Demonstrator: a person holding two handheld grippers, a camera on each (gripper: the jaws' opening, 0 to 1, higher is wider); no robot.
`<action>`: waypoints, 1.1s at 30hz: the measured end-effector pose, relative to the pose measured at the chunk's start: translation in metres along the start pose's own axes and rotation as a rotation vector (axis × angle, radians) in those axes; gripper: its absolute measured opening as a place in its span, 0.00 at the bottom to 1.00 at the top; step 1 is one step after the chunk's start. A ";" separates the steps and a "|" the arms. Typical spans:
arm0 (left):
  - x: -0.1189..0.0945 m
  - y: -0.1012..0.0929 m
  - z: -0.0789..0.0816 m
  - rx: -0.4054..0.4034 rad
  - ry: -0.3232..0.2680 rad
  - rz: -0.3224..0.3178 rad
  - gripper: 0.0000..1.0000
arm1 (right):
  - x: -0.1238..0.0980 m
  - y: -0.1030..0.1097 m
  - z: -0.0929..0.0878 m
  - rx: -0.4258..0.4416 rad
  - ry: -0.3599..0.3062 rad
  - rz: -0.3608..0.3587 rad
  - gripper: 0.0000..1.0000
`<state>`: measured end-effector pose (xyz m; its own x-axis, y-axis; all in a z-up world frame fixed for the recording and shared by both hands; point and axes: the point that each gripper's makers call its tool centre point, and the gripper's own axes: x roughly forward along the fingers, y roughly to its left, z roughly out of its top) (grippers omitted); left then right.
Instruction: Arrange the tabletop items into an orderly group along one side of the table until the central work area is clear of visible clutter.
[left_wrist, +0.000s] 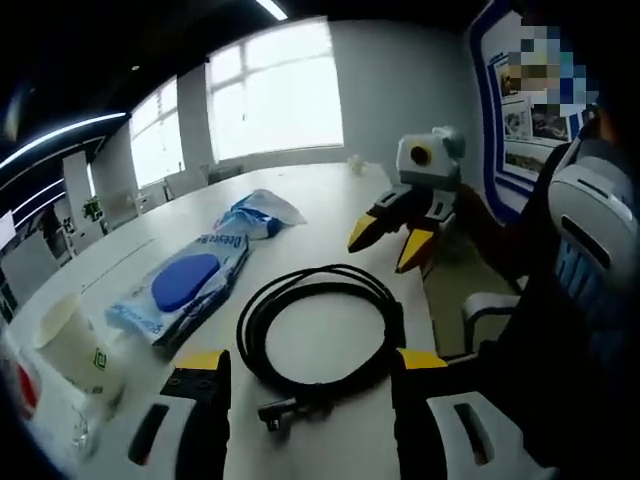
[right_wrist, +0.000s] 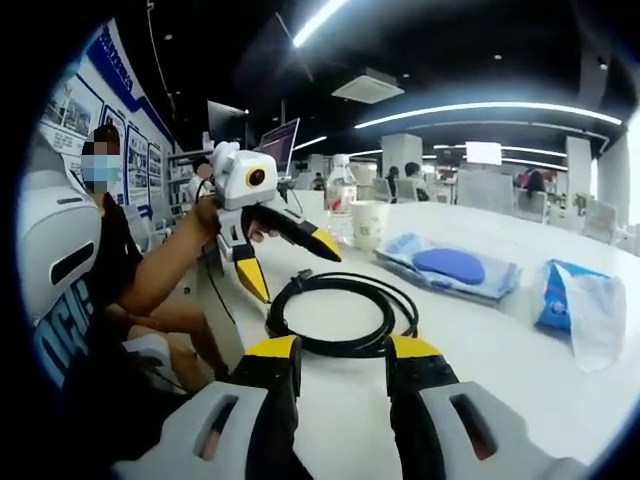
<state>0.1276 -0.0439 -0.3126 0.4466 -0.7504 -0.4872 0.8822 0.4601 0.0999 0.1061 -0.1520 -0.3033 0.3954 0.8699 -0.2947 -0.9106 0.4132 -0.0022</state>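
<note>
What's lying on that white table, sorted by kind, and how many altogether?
Coiled black cable: 1
Paper cup: 1
Water bottle: 1
Blue plastic packets: 2, a flat one and a crumpled one
Total: 5

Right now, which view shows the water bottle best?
The right gripper view: the water bottle stands upright beside the paper cup, with cap and label visible. The left gripper view has just a red-labelled sliver at its edge, possibly the same bottle.
</note>
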 end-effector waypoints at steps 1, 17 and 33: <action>0.000 0.000 -0.001 -0.002 0.004 0.001 0.64 | 0.000 0.000 -0.001 0.001 0.003 0.000 0.31; 0.003 -0.003 -0.005 -0.008 0.002 -0.030 0.64 | 0.004 -0.008 -0.012 -0.043 0.056 -0.021 0.36; 0.012 -0.008 -0.012 -0.016 0.010 -0.065 0.64 | 0.010 -0.007 -0.009 -0.084 0.035 -0.015 0.39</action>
<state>0.1243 -0.0503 -0.3297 0.3872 -0.7741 -0.5007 0.9065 0.4187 0.0538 0.1154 -0.1486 -0.3150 0.4062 0.8532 -0.3272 -0.9120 0.4009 -0.0869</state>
